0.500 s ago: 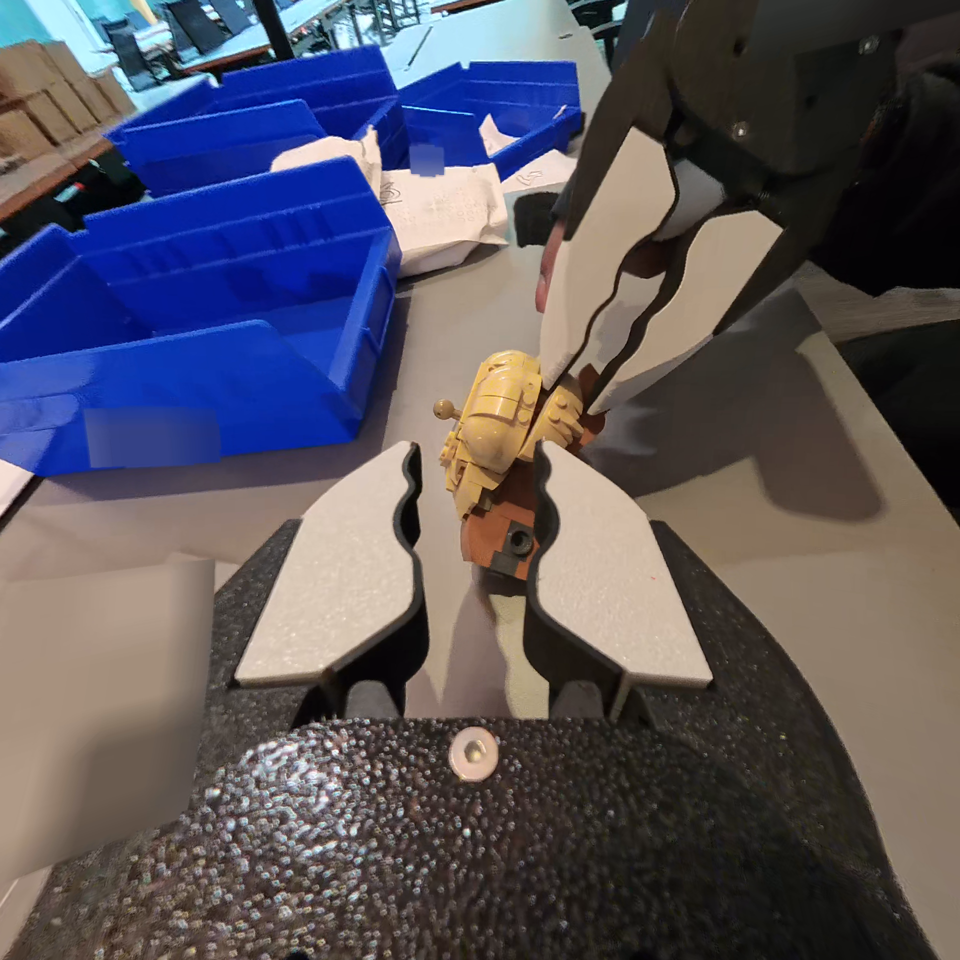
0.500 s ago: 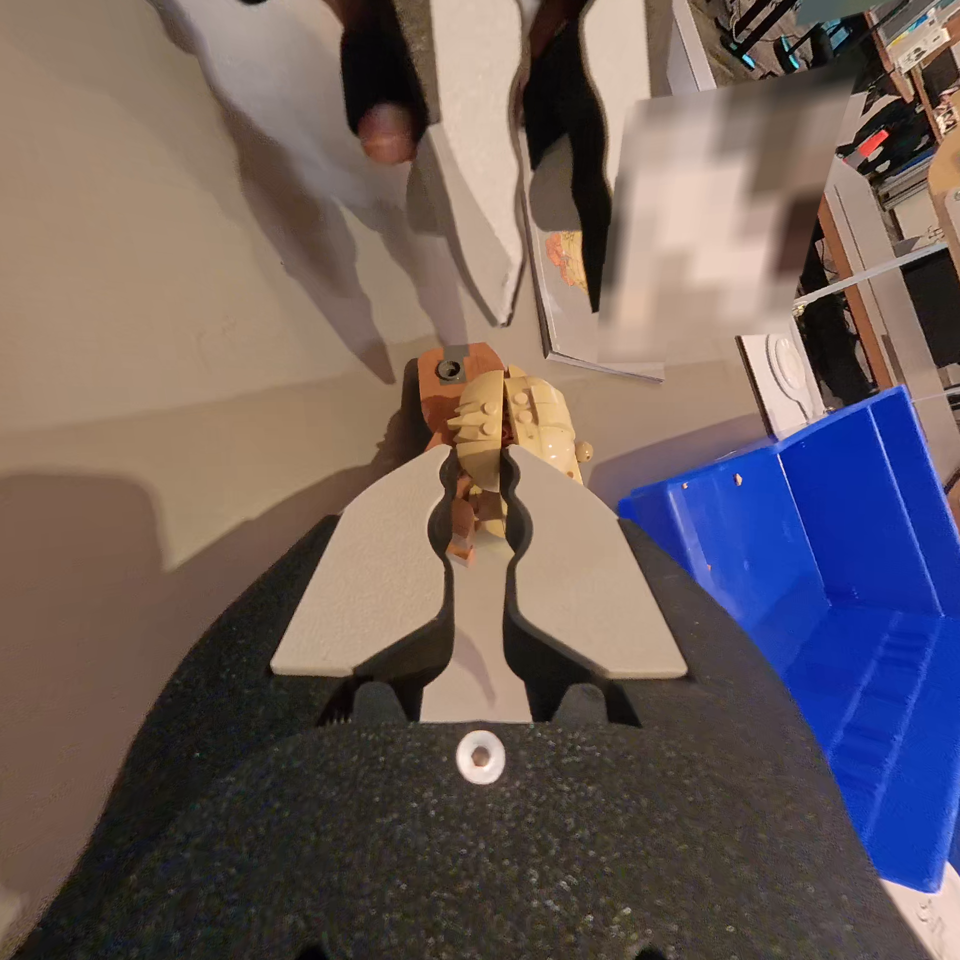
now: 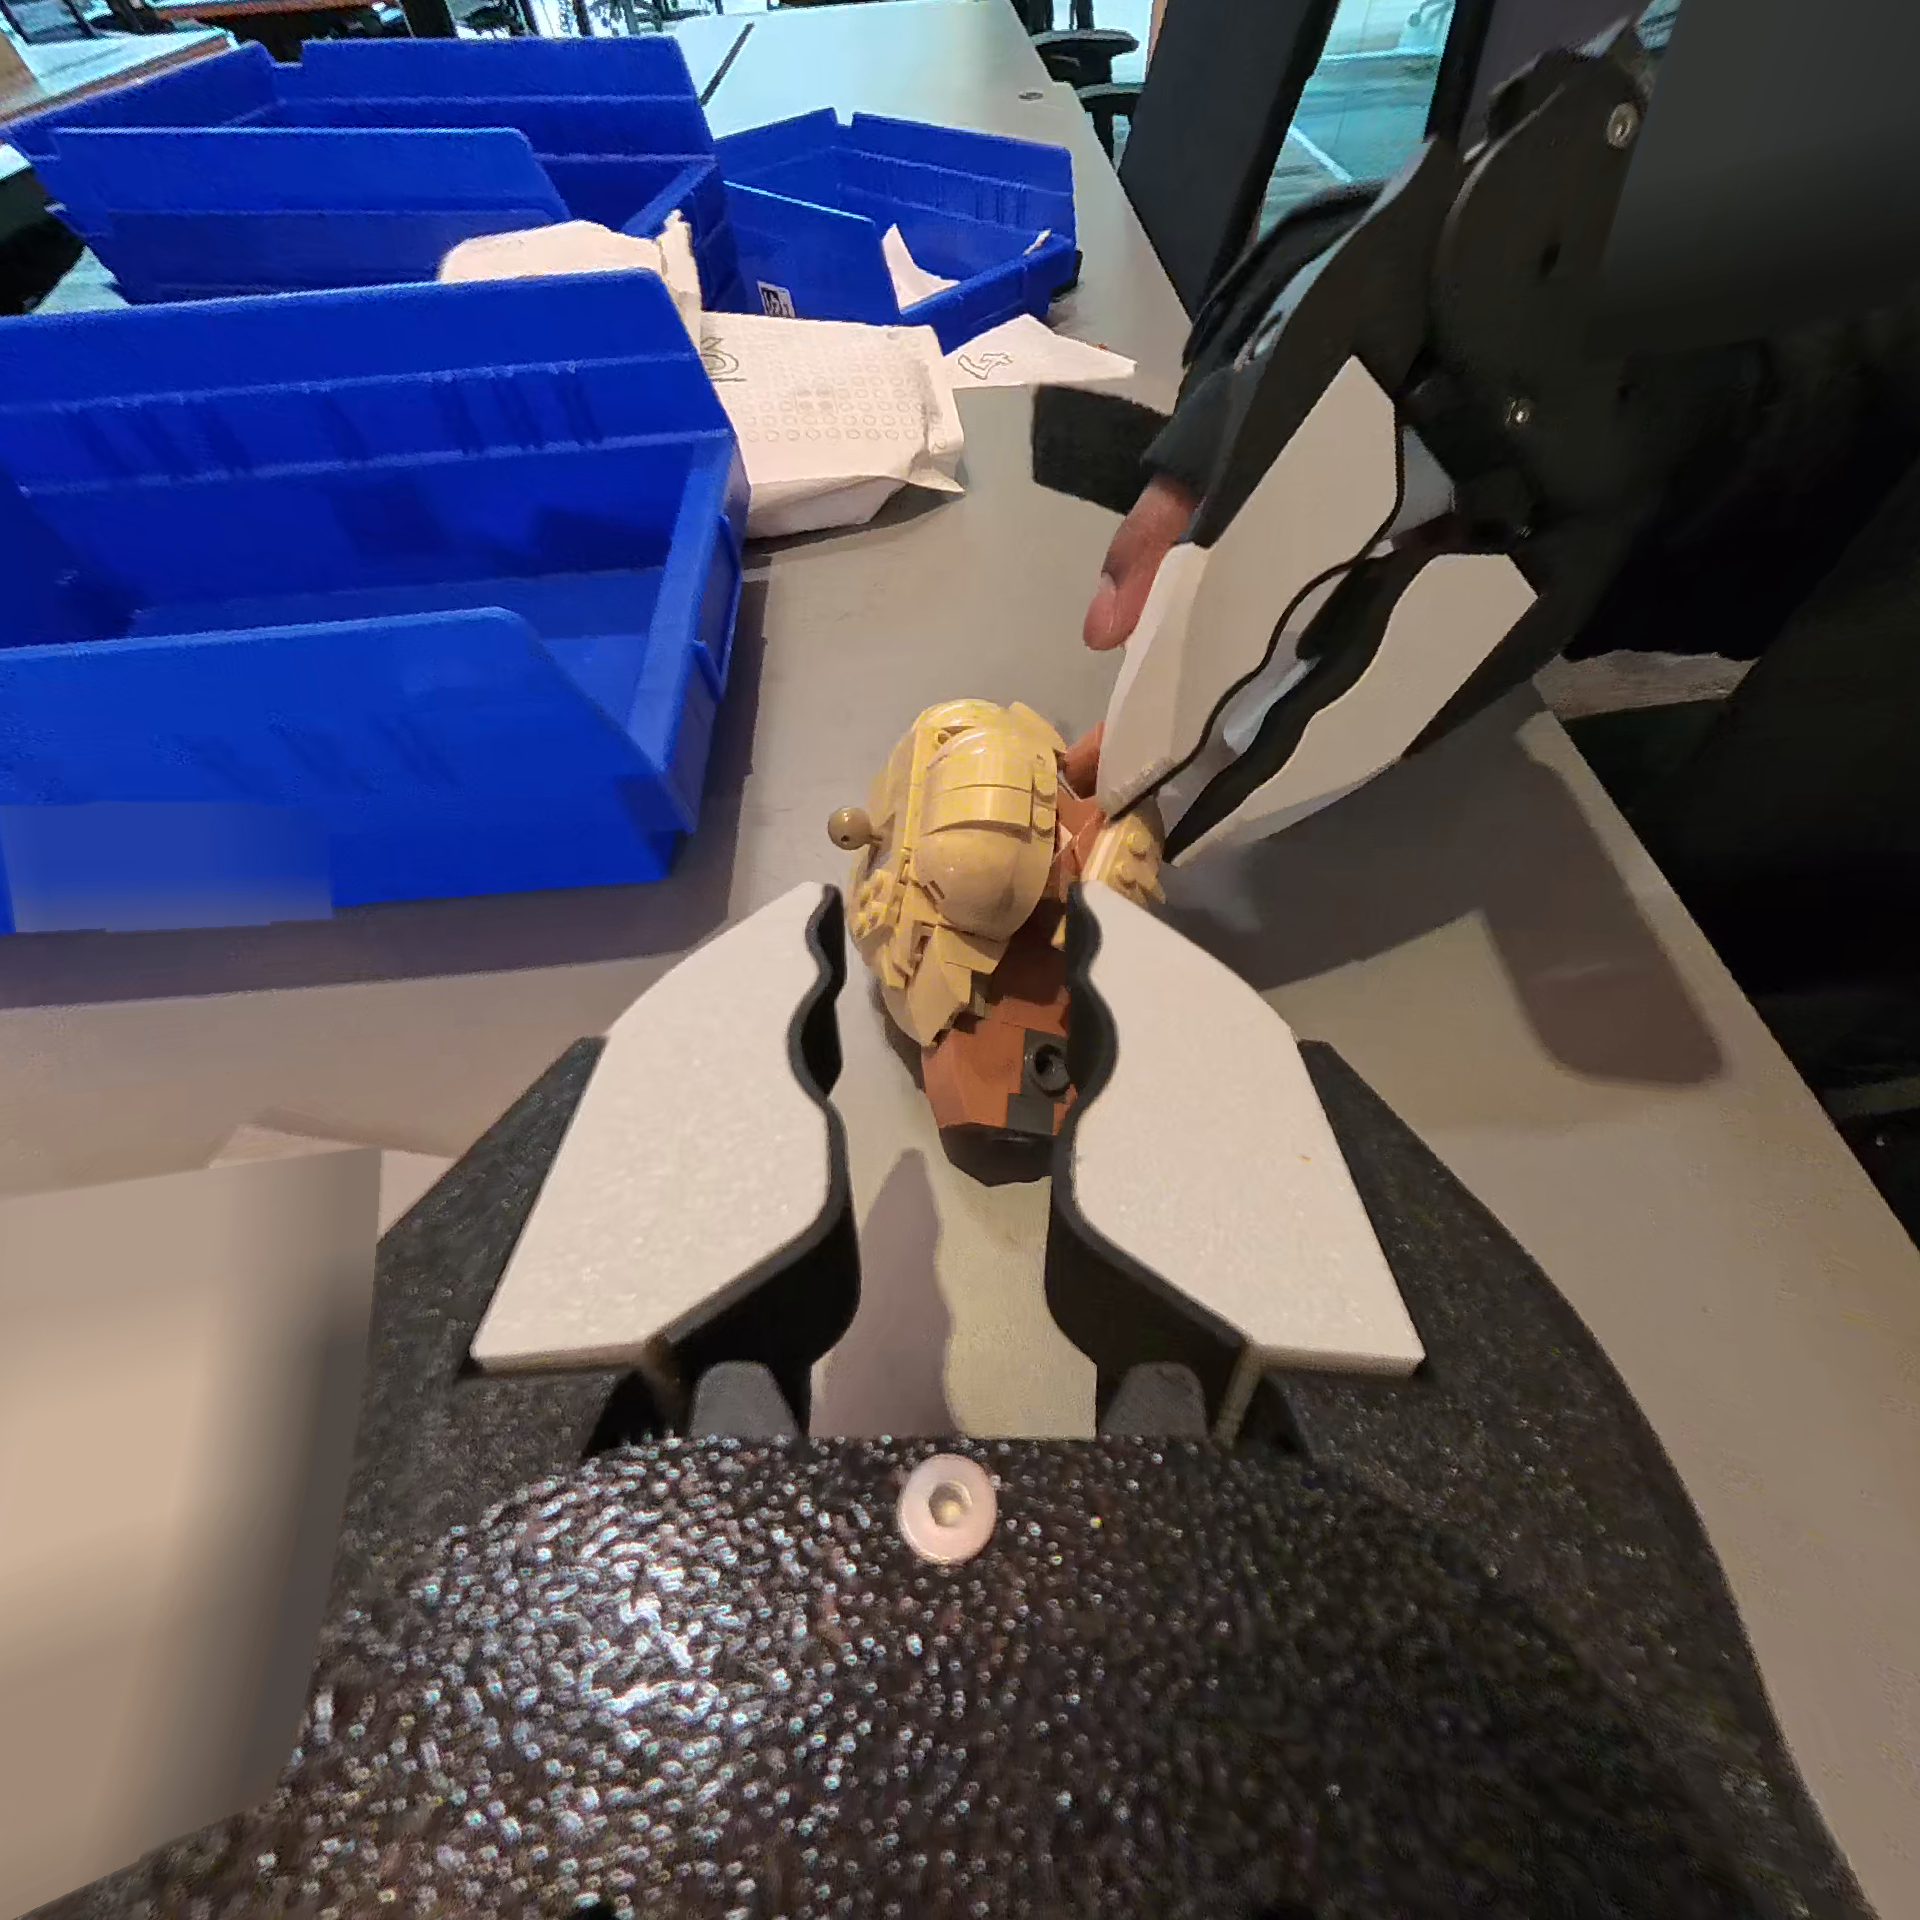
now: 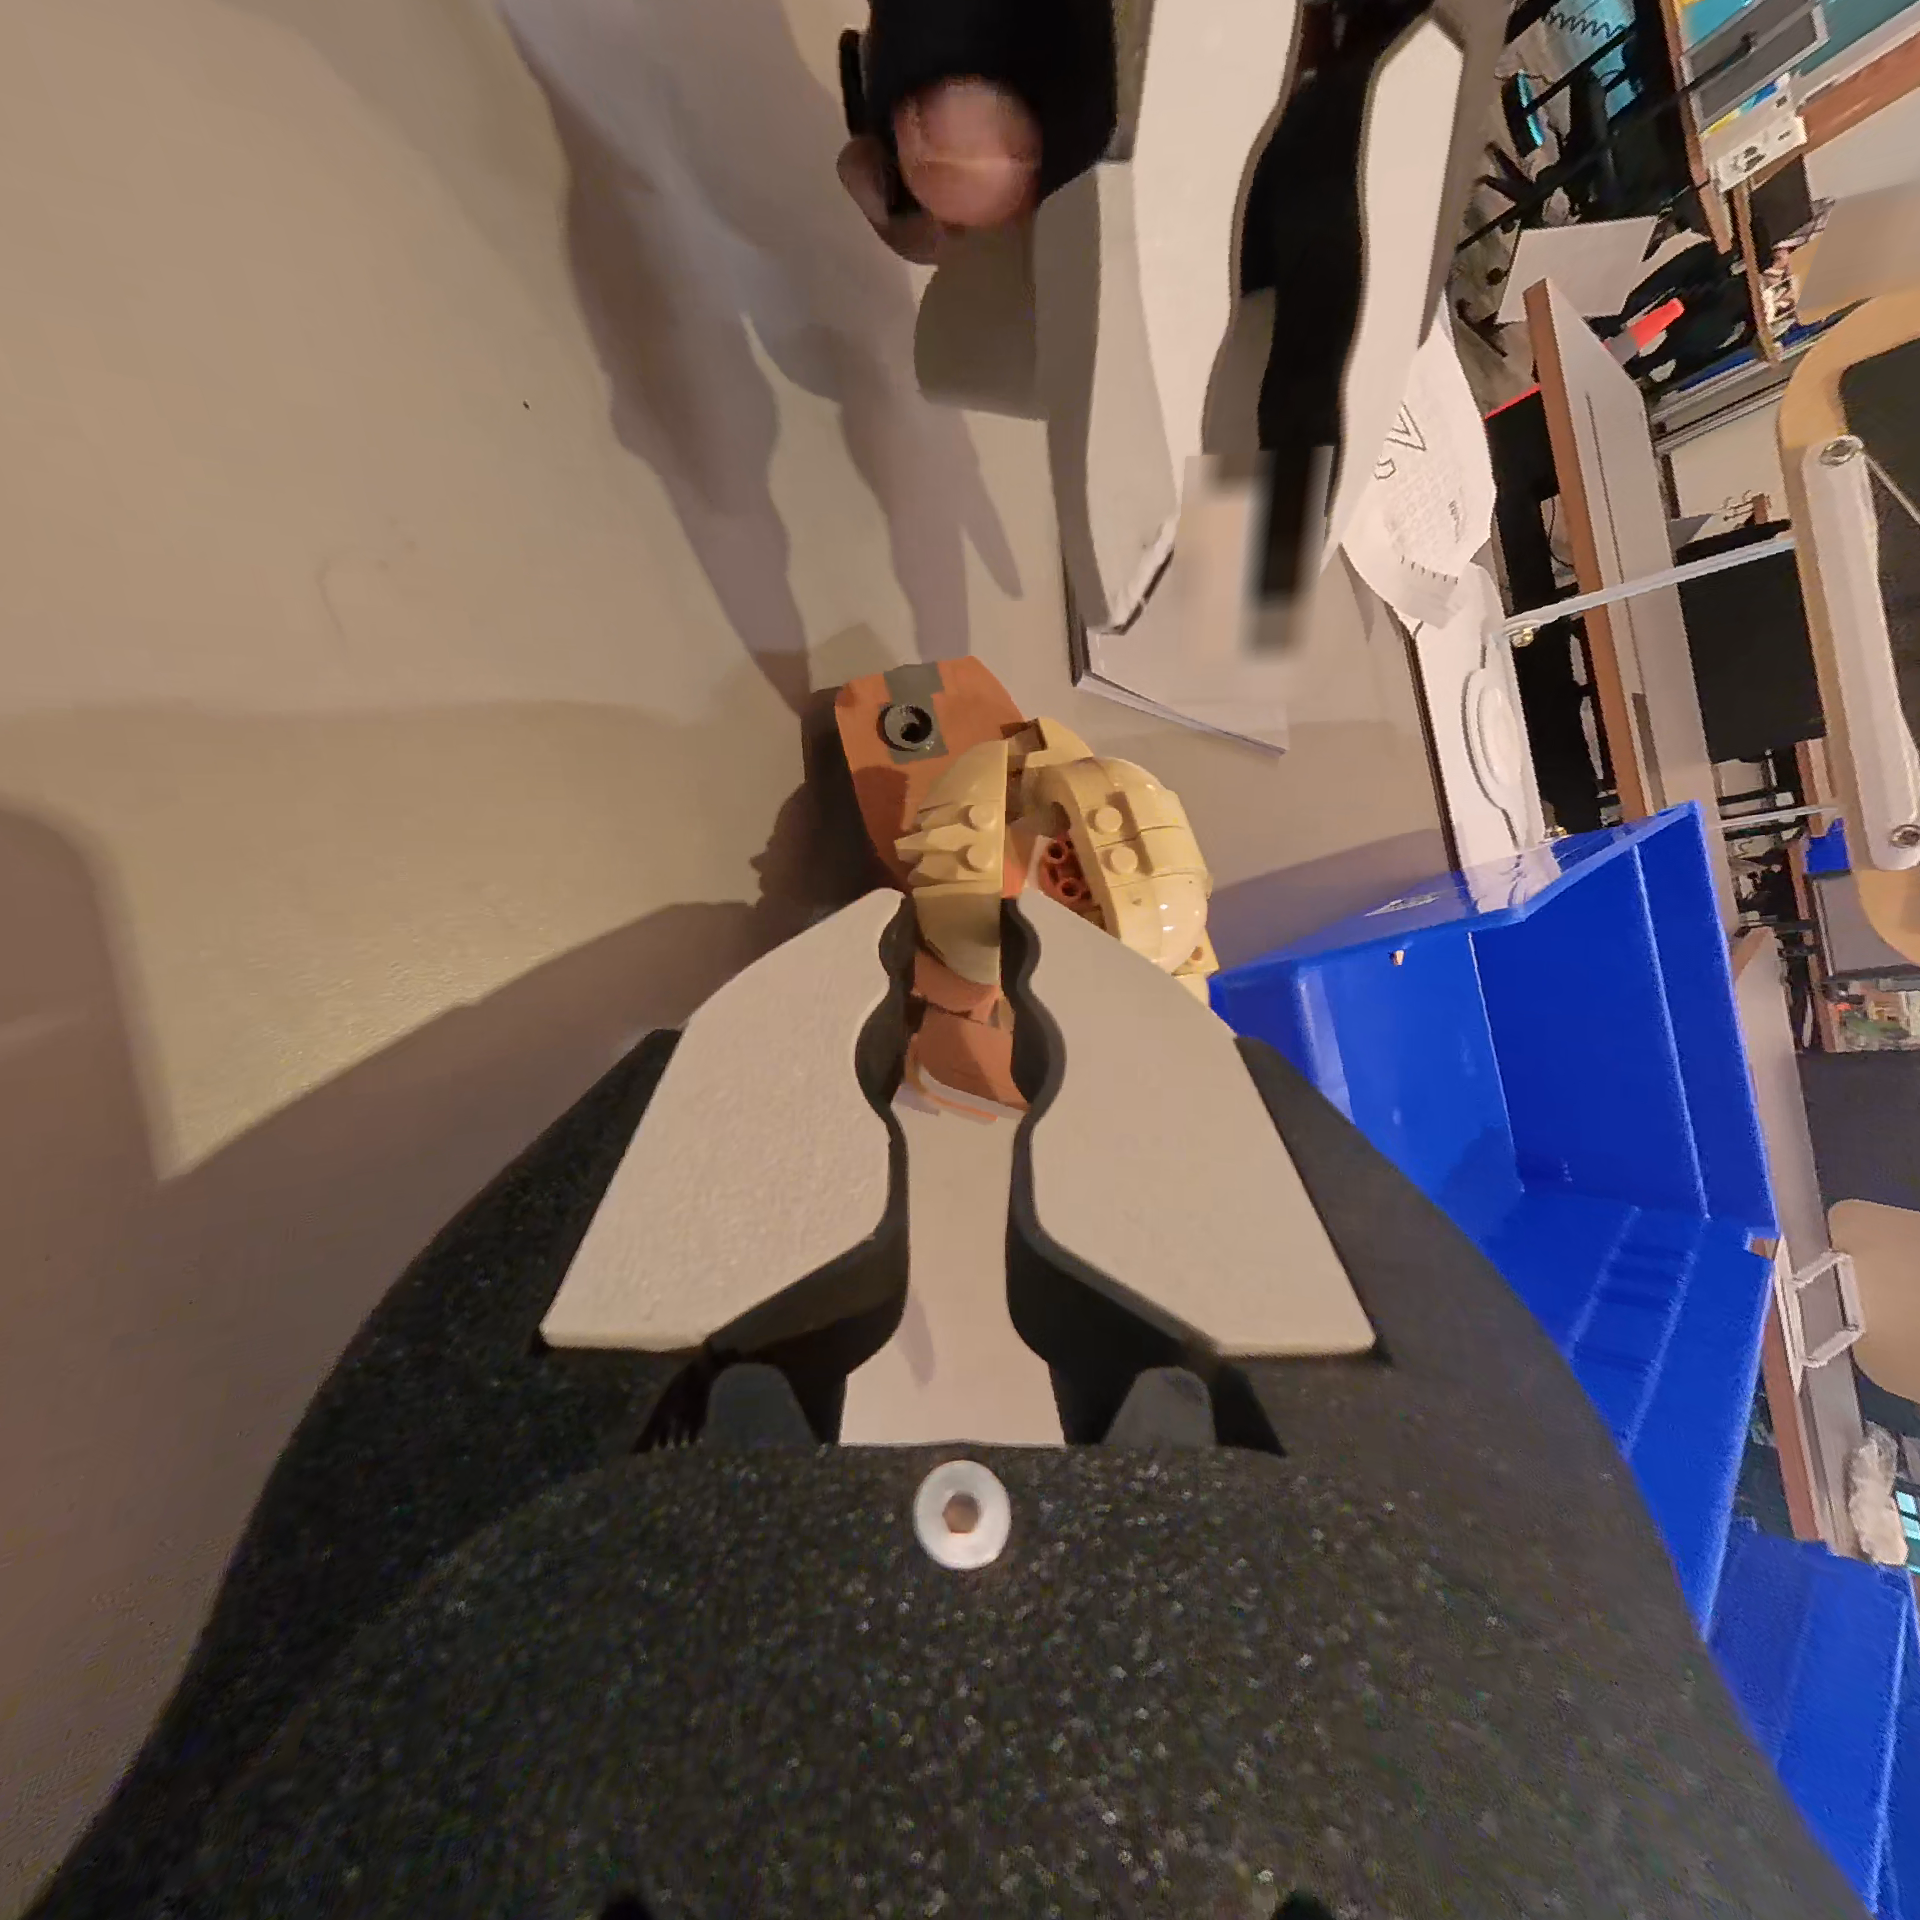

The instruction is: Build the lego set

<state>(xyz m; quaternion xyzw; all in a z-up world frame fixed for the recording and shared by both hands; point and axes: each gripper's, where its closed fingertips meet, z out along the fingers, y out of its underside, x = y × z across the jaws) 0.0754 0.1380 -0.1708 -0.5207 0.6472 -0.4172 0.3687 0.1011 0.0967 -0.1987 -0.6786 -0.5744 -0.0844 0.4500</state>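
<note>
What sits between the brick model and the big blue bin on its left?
Only bare grey table separates the brick model from the blue bin, seen in the left wrist view.

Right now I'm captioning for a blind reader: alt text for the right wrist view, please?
The right gripper is shut on a tan and brown brick-built model resting on a grey table. Blue bins stand to its right, and the left gripper is at the top.
</note>
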